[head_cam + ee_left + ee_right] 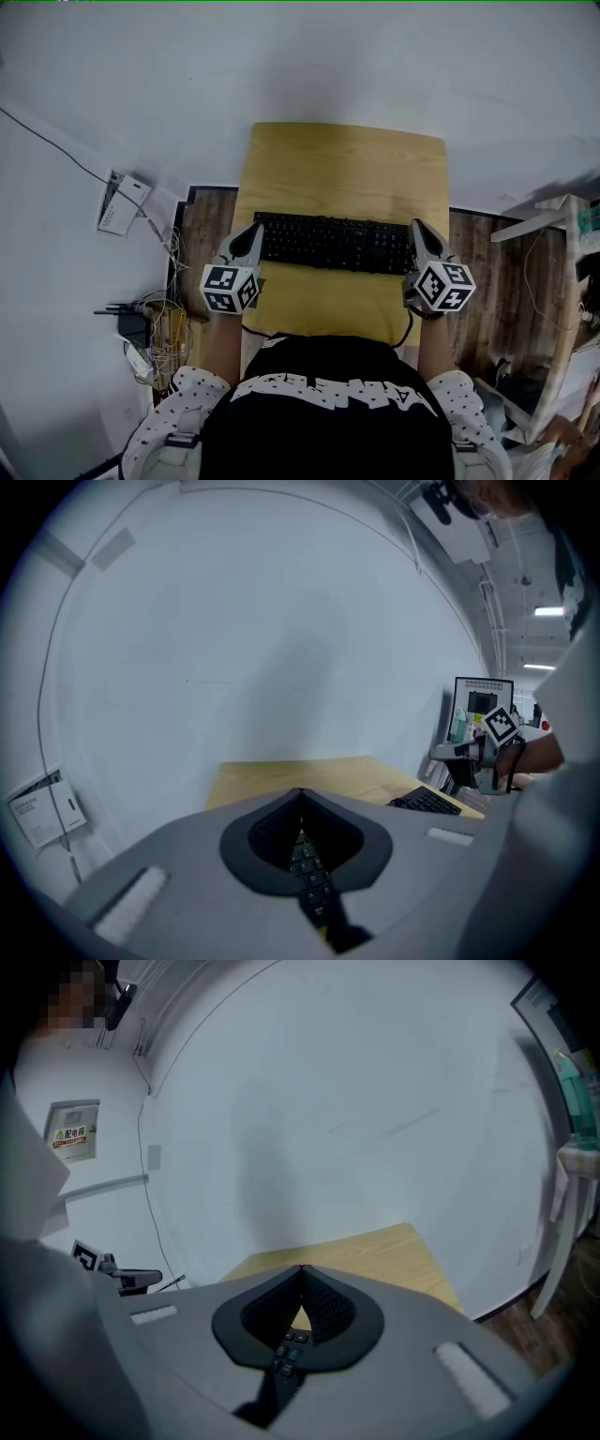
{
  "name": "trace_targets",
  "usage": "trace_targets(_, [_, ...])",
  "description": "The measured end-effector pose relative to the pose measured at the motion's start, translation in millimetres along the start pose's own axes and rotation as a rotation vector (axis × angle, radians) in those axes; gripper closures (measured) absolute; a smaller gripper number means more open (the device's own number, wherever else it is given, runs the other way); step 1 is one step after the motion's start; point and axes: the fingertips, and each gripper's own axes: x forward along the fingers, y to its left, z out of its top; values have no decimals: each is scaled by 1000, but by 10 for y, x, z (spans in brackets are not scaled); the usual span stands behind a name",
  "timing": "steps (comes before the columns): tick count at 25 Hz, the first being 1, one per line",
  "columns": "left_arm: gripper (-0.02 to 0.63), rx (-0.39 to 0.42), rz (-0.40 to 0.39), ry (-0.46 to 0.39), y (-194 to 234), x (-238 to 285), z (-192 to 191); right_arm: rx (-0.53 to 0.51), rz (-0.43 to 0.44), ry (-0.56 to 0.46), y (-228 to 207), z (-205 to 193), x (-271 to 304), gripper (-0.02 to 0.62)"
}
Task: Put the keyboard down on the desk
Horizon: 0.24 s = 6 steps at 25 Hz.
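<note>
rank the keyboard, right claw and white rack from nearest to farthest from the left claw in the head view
1. keyboard: clamped in the left claw.
2. right claw: on the keyboard's other end.
3. white rack: far right, past the right claw.

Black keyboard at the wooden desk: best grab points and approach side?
Grip the keyboard by its two short ends, one hand-held gripper coming in from each side. It is long, thin and runs crosswise over the desk, so end grips should keep it level. The left hand-held gripper and right hand-held gripper are shut on those ends.
</note>
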Motion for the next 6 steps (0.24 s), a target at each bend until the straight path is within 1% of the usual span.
trace_targets(6, [606, -4, 8, -1, 23, 15, -2, -23, 23, 7, 35, -2, 32, 581])
